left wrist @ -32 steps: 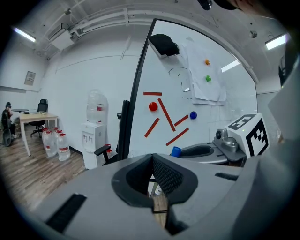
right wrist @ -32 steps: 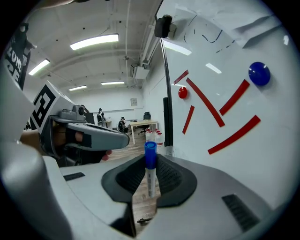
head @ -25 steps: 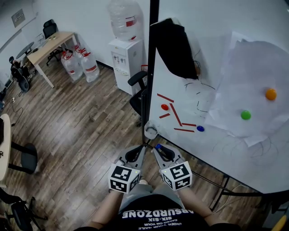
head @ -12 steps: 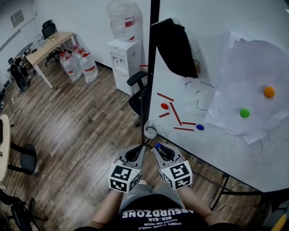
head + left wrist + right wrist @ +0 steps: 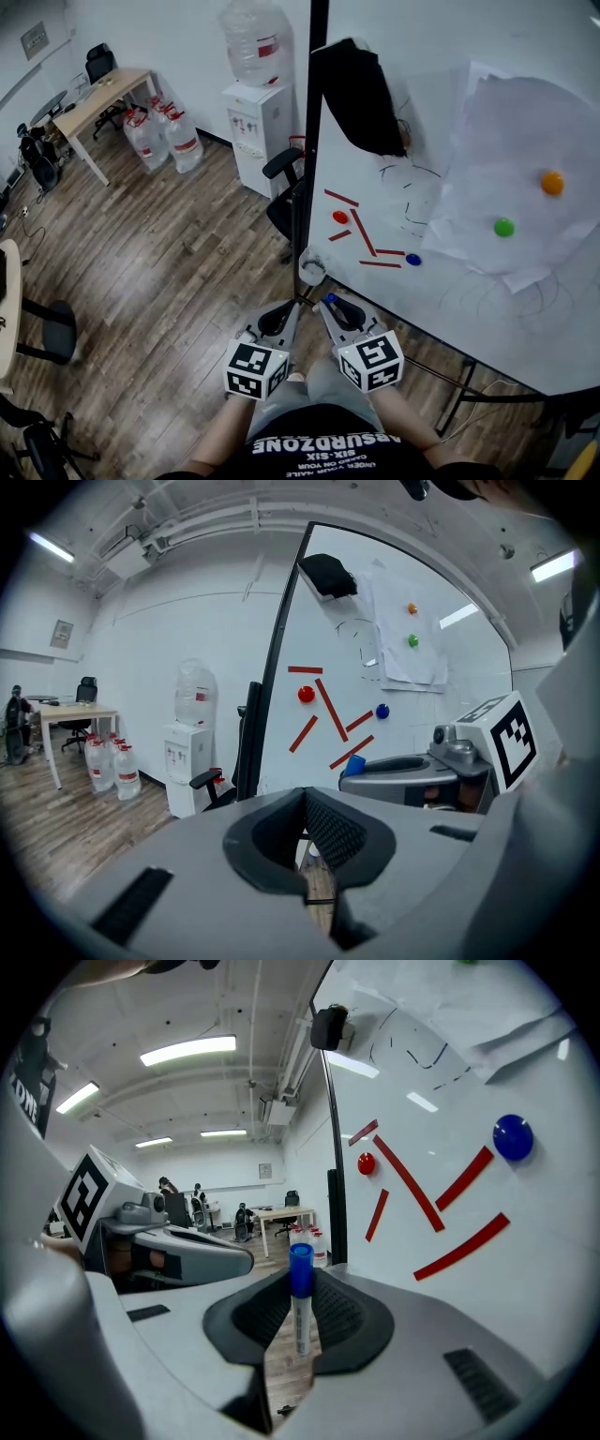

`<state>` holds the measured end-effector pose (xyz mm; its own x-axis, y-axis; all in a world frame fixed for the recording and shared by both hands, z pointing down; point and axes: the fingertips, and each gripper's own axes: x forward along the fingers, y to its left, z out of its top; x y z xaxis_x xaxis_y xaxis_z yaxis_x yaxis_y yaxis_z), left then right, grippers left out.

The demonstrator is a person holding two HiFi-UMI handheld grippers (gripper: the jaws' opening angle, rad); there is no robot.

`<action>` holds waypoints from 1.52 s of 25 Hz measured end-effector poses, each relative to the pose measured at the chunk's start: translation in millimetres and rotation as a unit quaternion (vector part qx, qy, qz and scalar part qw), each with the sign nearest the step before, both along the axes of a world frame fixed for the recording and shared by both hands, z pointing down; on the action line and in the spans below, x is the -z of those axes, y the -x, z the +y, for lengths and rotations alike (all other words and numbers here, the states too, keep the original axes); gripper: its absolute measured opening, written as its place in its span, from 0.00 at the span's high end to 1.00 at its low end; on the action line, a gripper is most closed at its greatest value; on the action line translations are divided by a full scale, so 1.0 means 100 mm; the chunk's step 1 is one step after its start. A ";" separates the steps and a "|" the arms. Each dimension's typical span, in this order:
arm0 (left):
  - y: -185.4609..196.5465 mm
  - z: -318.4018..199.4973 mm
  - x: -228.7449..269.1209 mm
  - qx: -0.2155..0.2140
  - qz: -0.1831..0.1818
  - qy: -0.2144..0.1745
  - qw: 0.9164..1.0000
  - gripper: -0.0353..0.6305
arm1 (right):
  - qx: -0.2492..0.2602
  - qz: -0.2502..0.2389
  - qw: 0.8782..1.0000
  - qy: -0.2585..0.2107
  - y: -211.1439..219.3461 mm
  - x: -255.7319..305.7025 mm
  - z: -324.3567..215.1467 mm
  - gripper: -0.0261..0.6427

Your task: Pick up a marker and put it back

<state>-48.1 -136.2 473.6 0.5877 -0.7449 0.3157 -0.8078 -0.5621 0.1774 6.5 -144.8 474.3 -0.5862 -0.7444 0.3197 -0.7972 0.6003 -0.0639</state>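
Right tool closed on a blue-capped marker, its cap pointing out past the jaw tips, just beside the left tool, whose jaws are drawn together on nothing, both held near the lower edge of the whiteboard.

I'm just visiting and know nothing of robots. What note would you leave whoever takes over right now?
Right gripper: jaws shut on the blue-capped white marker.
Left gripper: jaws shut, empty.
Both sit low by the whiteboard, near a small clear cup at its edge.
Done: marker picked up.
Left: put it back, probably in that cup.
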 end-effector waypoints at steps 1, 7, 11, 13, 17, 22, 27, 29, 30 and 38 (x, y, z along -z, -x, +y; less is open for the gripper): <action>0.00 0.00 0.01 0.001 0.001 0.000 1.000 0.94 | -0.002 -0.006 1.000 -0.001 -0.01 0.05 0.00 0.87; 0.00 -0.01 0.04 0.004 0.004 -0.005 1.000 0.94 | -0.008 -0.024 0.999 -0.034 -0.09 0.39 -0.05 0.87; 0.02 -0.05 0.03 0.008 0.002 -0.003 1.000 0.94 | -0.012 -0.038 0.998 -0.057 -0.14 0.62 -0.10 0.87; 0.04 -0.07 0.04 0.009 0.002 -0.003 1.000 0.94 | -0.012 -0.044 0.997 -0.069 -0.17 0.74 -0.13 0.87; 0.12 -0.14 0.03 0.019 0.001 -0.001 1.000 0.94 | -0.008 -0.050 0.995 -0.088 -0.17 0.91 -0.16 0.87; 0.13 -0.24 0.06 0.023 0.004 -0.007 1.000 0.94 | -0.007 -0.048 0.995 -0.090 -0.16 0.93 -0.23 0.87; 0.14 -0.28 0.07 0.024 0.005 -0.006 1.000 0.94 | -0.006 -0.046 0.995 -0.089 -0.15 0.91 -0.31 0.87; 0.16 -0.29 0.06 0.027 0.005 -0.005 1.000 0.94 | -0.007 -0.045 0.995 -0.090 -0.14 0.92 -0.35 0.87; 0.17 -0.30 0.06 0.029 0.005 -0.006 1.000 0.94 | -0.007 -0.044 0.995 -0.091 -0.15 0.92 -0.37 0.87; 0.30 -0.38 0.06 0.049 0.005 -0.007 0.999 0.94 | -0.007 -0.036 0.995 -0.090 -0.13 0.88 -0.56 0.87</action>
<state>-78.3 -173.9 467.8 0.5146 -0.8035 0.2992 -0.8574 -0.4824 0.1793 19.2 -200.8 385.9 -0.5917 -0.7944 0.1375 -0.8031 0.5957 -0.0143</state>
